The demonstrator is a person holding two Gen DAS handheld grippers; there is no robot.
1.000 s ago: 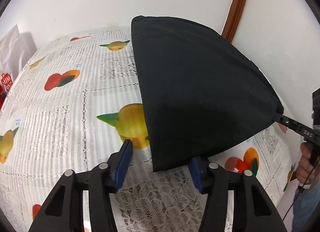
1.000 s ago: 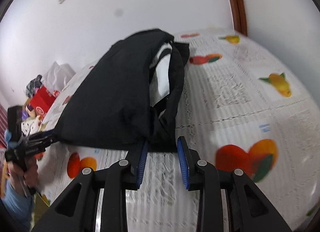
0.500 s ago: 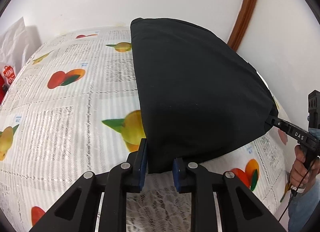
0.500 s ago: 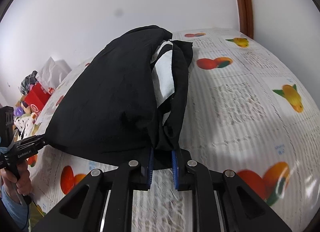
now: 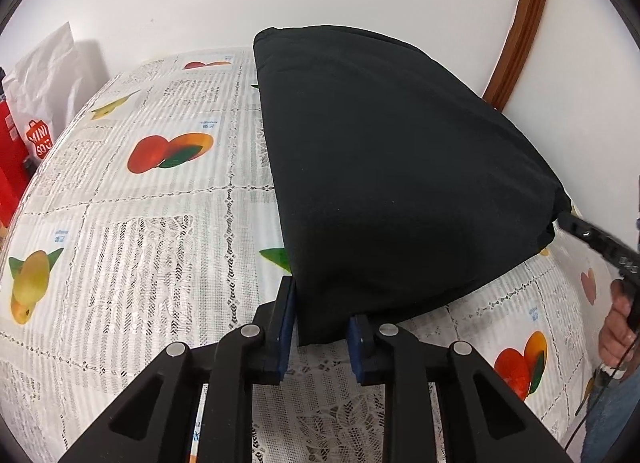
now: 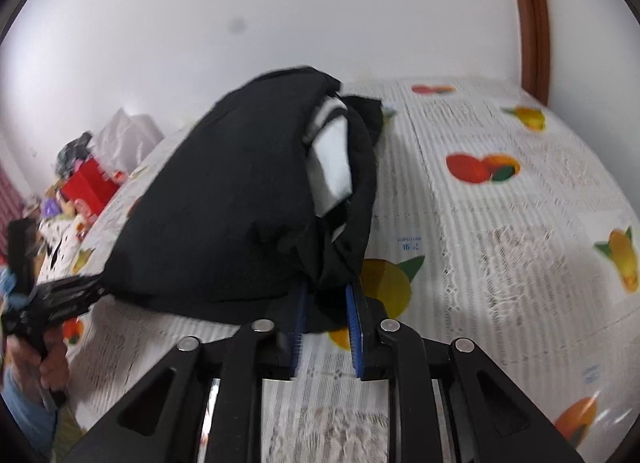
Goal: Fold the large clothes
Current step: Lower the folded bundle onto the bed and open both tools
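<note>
A large black garment [image 5: 400,183] is held stretched above a table [image 5: 140,223] covered with a white lace cloth printed with fruit, and everything else here is placed relative to that garment. Far to its left in the left wrist view, a white paper bag [image 5: 48,79] stands against the wall at the table's far edge. At the garment's near left corner, the left gripper [image 5: 322,327] has the corner between its blue pads; its jaws have just opened a touch after closing, and the fabric fills the narrow gap, so it grips the cloth. From there the garment rises and spreads rightward to its other near corner, where the right gripper [image 5: 560,219] pinches it, with a hand [image 5: 618,327] on the handle below. Behind the garment on the right, a brown wooden door frame [image 5: 524,23] runs up the wall. In the right wrist view, which is blurred, the right gripper [image 6: 328,323] has bunched black cloth [image 6: 240,203] between its blue pads; its jaws have just been opening, yet cloth still sits between them, and a white lining [image 6: 332,167] shows inside the fold.
</note>
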